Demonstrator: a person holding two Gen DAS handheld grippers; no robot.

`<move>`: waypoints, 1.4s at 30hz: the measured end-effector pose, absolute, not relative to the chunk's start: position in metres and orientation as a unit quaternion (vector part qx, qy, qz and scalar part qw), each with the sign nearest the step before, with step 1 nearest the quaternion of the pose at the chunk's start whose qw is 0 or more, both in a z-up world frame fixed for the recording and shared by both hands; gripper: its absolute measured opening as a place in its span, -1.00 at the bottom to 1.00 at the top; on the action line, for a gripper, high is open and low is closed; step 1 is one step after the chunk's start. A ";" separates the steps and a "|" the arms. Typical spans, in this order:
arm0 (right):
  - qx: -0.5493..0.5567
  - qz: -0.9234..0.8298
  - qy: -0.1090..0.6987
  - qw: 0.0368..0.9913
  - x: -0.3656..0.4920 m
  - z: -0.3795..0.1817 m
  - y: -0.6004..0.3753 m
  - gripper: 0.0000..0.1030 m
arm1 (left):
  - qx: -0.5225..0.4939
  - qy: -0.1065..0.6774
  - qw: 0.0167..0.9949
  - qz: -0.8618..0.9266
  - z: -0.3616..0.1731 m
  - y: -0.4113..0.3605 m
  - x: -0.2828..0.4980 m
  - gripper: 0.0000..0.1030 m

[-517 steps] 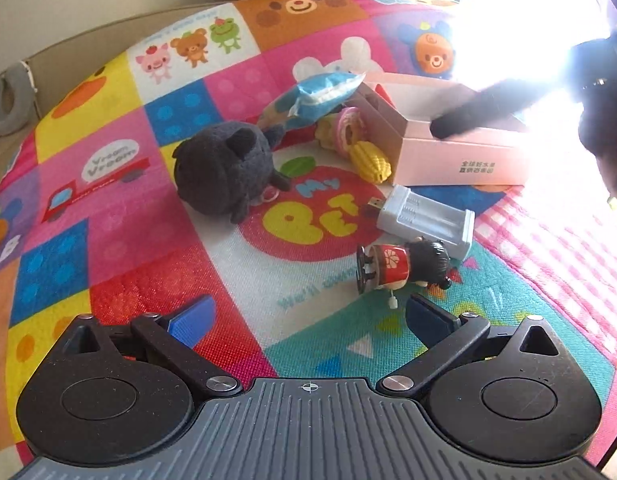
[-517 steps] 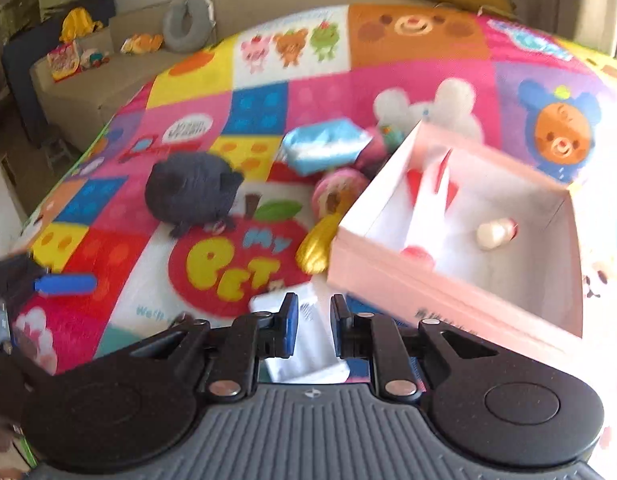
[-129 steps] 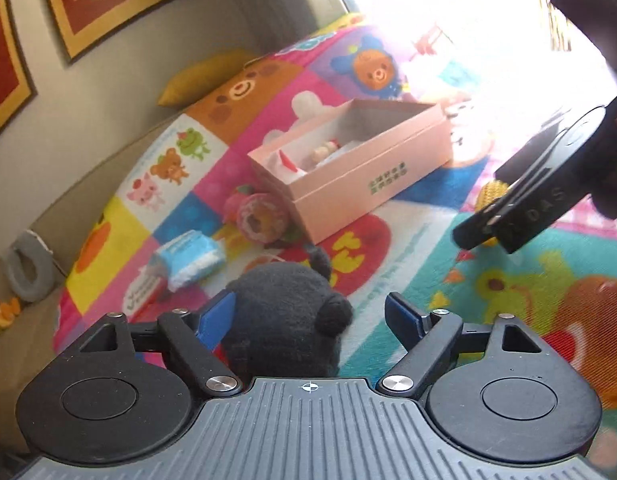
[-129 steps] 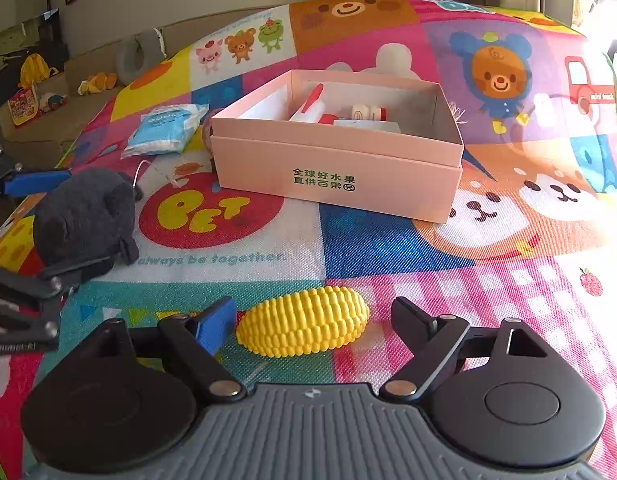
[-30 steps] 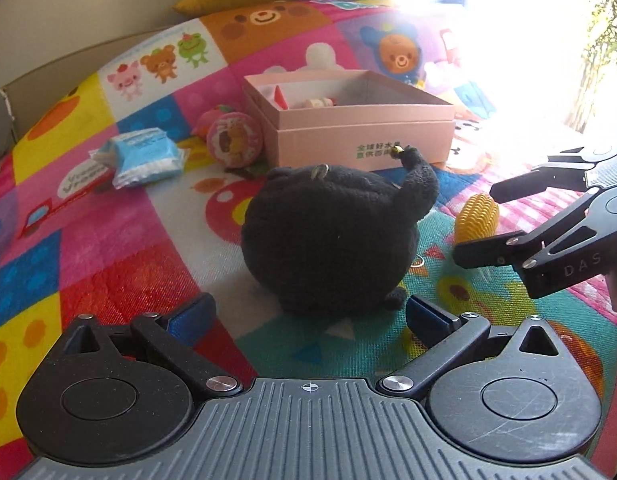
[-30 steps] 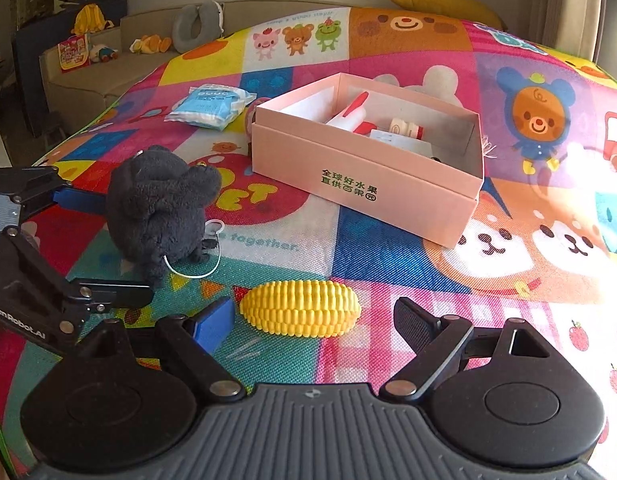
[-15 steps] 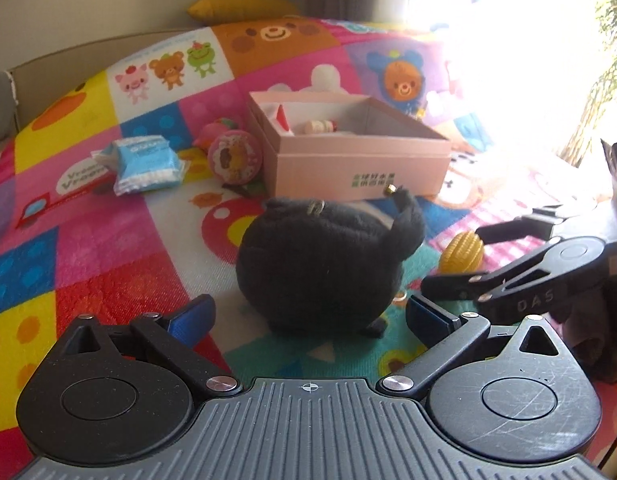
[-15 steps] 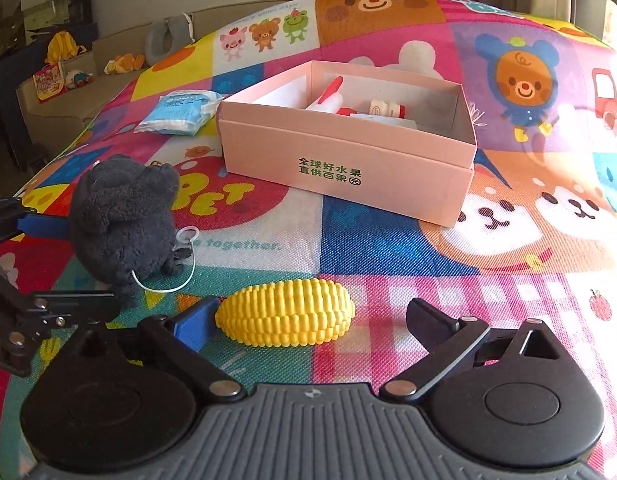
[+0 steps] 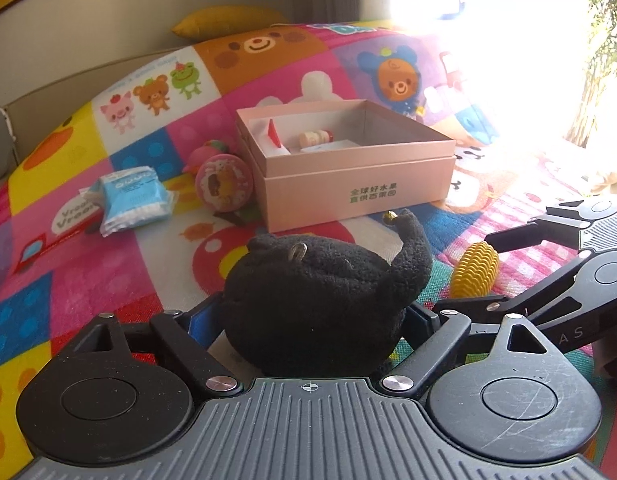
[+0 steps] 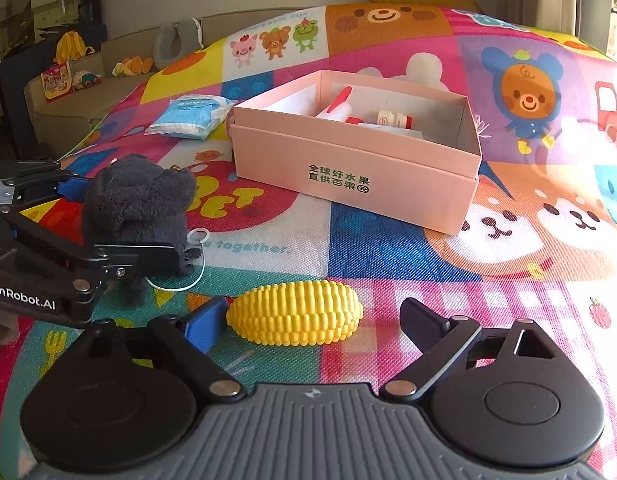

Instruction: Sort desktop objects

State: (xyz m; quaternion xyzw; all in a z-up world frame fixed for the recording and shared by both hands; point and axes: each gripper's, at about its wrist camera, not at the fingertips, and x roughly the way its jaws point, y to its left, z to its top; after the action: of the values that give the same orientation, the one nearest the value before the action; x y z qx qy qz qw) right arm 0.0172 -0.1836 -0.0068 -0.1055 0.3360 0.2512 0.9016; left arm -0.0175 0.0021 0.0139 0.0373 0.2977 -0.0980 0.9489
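Observation:
A black plush toy (image 9: 320,288) sits on the colourful play mat between the fingers of my left gripper (image 9: 308,316), whose jaws are closing with both pads against its sides. The right wrist view shows the same grip, my left gripper (image 10: 116,220) straddling the plush toy (image 10: 136,200). A yellow toy corn cob (image 10: 296,312) lies crosswise between the fingers of my right gripper (image 10: 308,320). Those jaws are closing too: the blue left pad is at the cob's end and a gap remains on the right. The pink box (image 10: 348,176) stands open behind.
Inside the pink box (image 9: 360,188) lie a small bottle (image 10: 392,118) and a red-and-white item. A blue tissue pack (image 9: 132,196) and a round pink toy (image 9: 224,184) lie left of the box. A yellow cushion (image 9: 228,20) lies at the mat's far edge.
My left gripper has come forward around the plush toy and its jaws have narrowed onto it. The right jaws have drawn in a little around the corn cob.

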 end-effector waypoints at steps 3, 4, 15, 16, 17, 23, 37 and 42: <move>-0.106 0.255 0.331 0.902 0.015 -0.006 -0.184 0.63 | 0.043 0.296 0.950 -0.095 0.015 0.002 -0.021 0.78; -0.107 0.255 0.329 0.903 0.014 -0.006 -0.184 0.57 | 0.045 0.295 0.950 -0.093 0.016 0.002 -0.022 0.78; -0.126 0.250 0.349 0.894 -0.011 0.008 -0.183 0.30 | 0.066 0.278 0.955 -0.083 0.037 0.019 -0.055 0.78; -0.128 0.251 0.351 0.893 -0.015 0.012 -0.185 0.30 | 0.067 0.275 0.955 -0.083 0.040 0.020 -0.059 0.78; -0.128 0.253 0.353 0.892 -0.019 0.016 -0.187 0.30 | 0.069 0.271 0.956 -0.085 0.044 0.021 -0.062 0.78; -0.114 0.259 0.354 0.892 -0.033 0.054 -0.198 0.30 | 0.081 0.222 0.968 -0.091 0.079 0.014 -0.072 0.78; -0.095 0.160 0.212 0.960 0.054 0.194 -0.215 0.30 | 0.039 0.112 0.989 -0.093 0.141 -0.031 0.069 0.78; -0.054 0.154 0.223 0.961 0.122 0.198 -0.210 0.30 | 0.015 0.178 0.978 -0.111 0.109 -0.023 0.116 0.90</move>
State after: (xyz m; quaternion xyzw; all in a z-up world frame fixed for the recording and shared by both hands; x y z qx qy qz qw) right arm 0.1220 -0.2100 0.1981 -0.0538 0.2233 0.1545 0.9609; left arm 0.1157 -0.0228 0.1090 0.0150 0.1784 -0.1106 0.9776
